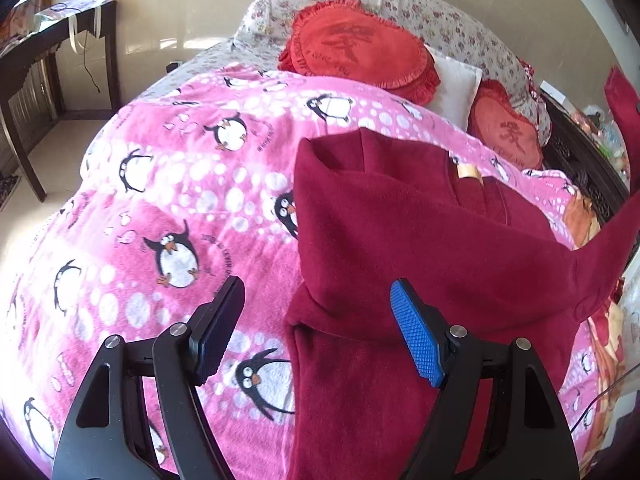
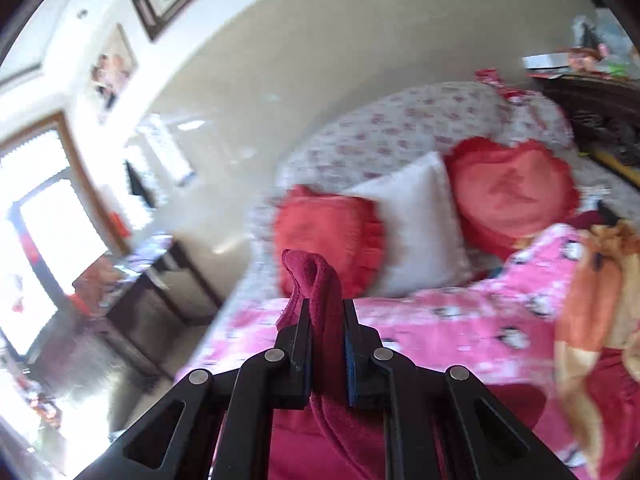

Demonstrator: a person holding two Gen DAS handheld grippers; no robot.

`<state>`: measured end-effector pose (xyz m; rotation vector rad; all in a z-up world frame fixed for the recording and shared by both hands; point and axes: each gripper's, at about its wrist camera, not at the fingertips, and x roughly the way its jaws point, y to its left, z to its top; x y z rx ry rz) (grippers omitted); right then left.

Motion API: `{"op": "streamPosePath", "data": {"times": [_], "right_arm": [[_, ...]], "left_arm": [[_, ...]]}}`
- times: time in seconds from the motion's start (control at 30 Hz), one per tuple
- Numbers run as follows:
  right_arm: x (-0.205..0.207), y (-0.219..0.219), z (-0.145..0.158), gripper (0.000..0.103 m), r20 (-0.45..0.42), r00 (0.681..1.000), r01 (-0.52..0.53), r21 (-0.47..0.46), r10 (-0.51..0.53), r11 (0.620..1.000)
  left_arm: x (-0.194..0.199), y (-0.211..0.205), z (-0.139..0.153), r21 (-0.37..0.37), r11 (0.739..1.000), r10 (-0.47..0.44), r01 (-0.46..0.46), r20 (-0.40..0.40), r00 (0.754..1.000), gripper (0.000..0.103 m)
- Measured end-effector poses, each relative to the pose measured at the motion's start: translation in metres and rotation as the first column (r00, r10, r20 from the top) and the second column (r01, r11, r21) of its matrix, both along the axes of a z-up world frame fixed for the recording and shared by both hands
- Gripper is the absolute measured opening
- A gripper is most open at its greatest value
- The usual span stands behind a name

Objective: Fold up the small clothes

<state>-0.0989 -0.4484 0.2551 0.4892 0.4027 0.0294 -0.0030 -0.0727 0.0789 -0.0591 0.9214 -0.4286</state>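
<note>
Right gripper (image 2: pixel 326 320): jaws nearly together, pads clamped on a bunched fold of the dark red fleece garment (image 1: pixel 400 248), whose cloth sticks out past the fingertips. Left gripper (image 1: pixel 316 320): jaws wide apart, nothing between the pads, poised above the garment's near left edge. Garment lies spread on the pink penguin-print fleece blanket (image 1: pixel 168 184) covering the bed, one part lifted off to the right. Beyond: two red frilled heart-shaped cushions (image 1: pixel 360 48), a white square pillow (image 1: pixel 456 88), floral bedding (image 1: pixel 432 16). Dark wooden table (image 1: pixel 52 52) far left.
</note>
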Motion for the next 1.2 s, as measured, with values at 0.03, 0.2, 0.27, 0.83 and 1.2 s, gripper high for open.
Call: {"op": "streamPosePath", "data": {"times": [0.03,0.2,0.27,0.83,1.2], "right_arm": [[0.005,0.017,0.001,0.011,0.003,0.999,-0.041,-0.003,0.041,0.999],[0.044,0.113,-0.045,0.011,-0.079,0.975,-0.211,-0.016,0.209,0.977],[0.063,0.153,-0.089,0.016,-0.149,0.965,-0.225,-0.05,0.216,0.973],[-0.009,0.134,-0.172,0.048,-0.426,0.889,-0.237,-0.111,0.169,0.965],[-0.088,0.038,-0.173,0.048,-0.403,0.912,0.052,-0.082,-0.081,0.995]], "left_arm": [[-0.001,0.004,0.003,-0.006,1.0,0.009,-0.009,0.005,1.0,0.076],[0.001,0.022,0.012,-0.062,0.996,0.063,-0.063,0.003,0.998,0.076],[0.001,0.027,0.012,-0.076,0.994,0.077,-0.077,-0.006,0.997,0.076],[0.023,-0.031,-0.01,-0.02,1.0,-0.021,0.021,-0.007,1.0,0.076],[0.033,-0.084,-0.001,-0.041,0.989,-0.143,0.142,-0.024,0.989,0.012]]}}
